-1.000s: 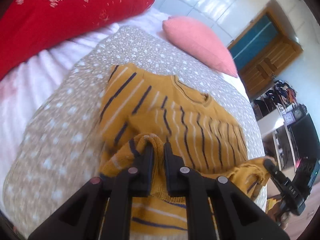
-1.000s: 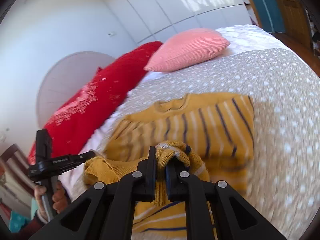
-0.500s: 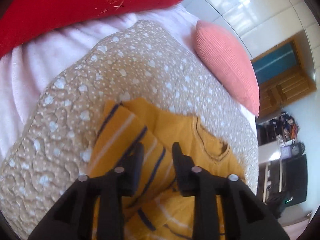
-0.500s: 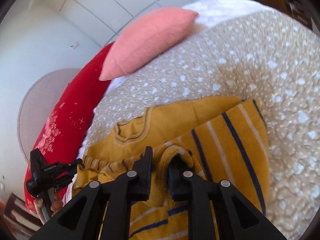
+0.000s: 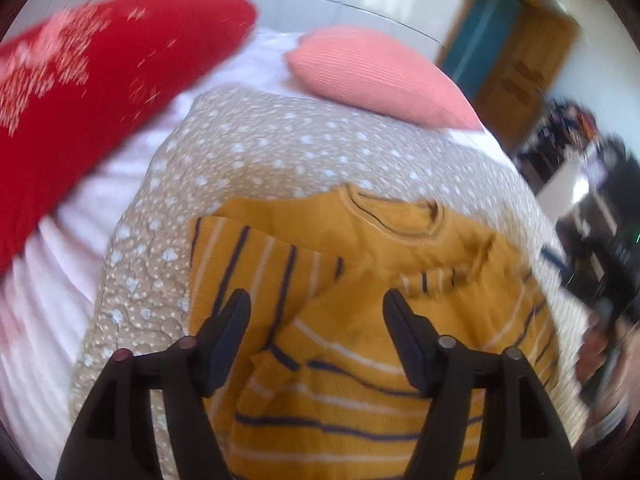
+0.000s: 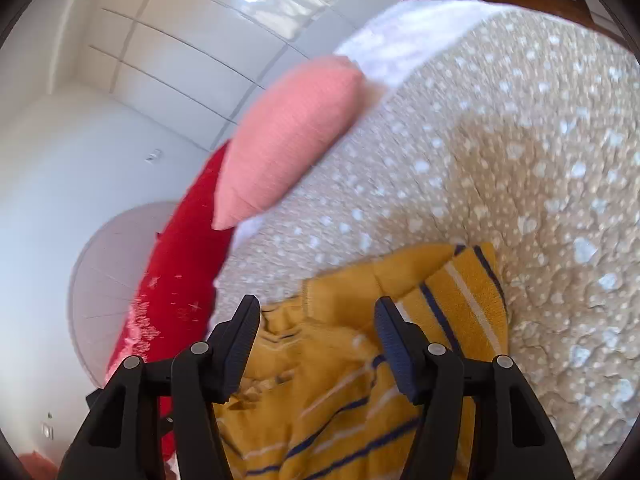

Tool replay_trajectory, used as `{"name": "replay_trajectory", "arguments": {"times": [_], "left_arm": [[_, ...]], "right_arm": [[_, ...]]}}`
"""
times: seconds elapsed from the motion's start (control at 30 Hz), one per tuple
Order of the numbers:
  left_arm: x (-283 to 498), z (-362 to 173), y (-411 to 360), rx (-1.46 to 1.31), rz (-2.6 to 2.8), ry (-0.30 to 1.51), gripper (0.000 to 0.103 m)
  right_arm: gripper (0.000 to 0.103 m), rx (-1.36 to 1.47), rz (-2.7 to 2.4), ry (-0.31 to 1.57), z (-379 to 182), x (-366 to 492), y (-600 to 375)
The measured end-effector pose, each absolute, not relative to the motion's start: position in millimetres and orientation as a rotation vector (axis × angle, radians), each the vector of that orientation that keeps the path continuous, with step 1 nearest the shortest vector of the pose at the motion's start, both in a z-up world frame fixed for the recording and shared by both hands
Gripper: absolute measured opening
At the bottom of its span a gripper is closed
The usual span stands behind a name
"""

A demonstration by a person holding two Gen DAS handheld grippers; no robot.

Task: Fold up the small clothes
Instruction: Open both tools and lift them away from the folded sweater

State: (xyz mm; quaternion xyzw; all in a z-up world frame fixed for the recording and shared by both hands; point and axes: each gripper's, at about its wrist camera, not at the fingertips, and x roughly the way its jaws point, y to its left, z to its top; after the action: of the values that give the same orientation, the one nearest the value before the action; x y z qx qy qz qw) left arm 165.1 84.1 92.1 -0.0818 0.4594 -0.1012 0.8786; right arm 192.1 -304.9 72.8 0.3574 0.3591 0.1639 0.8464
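Note:
A small mustard-yellow sweater [image 5: 360, 320] with navy and white stripes lies on the beige dotted quilt [image 5: 280, 152], its lower part folded up over the body and its neckline toward the pillows. My left gripper [image 5: 316, 320] is open and empty just above the folded part. In the right wrist view the same sweater [image 6: 360, 380] lies under my right gripper [image 6: 316, 328], which is open and empty too.
A red pillow [image 5: 80, 100] and a pink pillow [image 5: 376, 76] lie at the head of the bed, also seen as red pillow [image 6: 180, 280] and pink pillow [image 6: 288, 140]. A wooden door [image 5: 516, 68] and dark furniture [image 5: 600, 220] stand beyond the bed's right side.
Both grippers carried the sweater's hem up over its body, then opened and let it go. The left opened first; the right let go in the last half second.

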Motion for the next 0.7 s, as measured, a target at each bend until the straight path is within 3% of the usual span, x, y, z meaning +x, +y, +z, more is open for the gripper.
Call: {"name": "replay_trajectory", "arguments": {"times": [0.07,0.13,0.17,0.23,0.27,0.4,0.6,0.7], "left_arm": [[168,81,71,-0.079,-0.193,0.979,0.07],[178,70,64,0.009,-0.104,1.006,0.066],[187,63,64,0.039,-0.045,1.024,0.05],[203,49,68,0.037,0.002,1.075,0.027],[211,43,73,0.019,0.031,1.091,0.026],[223,40,79,0.007,0.109,1.075,0.029],[207,59,109,-0.147,0.135,1.058,0.033],[172,79,121,-0.198,0.109,1.016,0.048]], "right_arm": [[0.052,0.636,0.407,0.79,82,185,-284],[0.047,0.512,0.468,0.848,83,184,-257],[0.046,0.451,0.484,0.877,81,185,-243],[0.046,0.335,0.471,0.94,68,194,-219],[0.046,0.307,0.452,0.962,60,200,-213],[0.04,0.208,0.281,1.0,27,232,-208],[0.042,0.259,0.231,0.926,56,218,-216],[0.043,0.254,0.246,0.872,85,187,-230]]}}
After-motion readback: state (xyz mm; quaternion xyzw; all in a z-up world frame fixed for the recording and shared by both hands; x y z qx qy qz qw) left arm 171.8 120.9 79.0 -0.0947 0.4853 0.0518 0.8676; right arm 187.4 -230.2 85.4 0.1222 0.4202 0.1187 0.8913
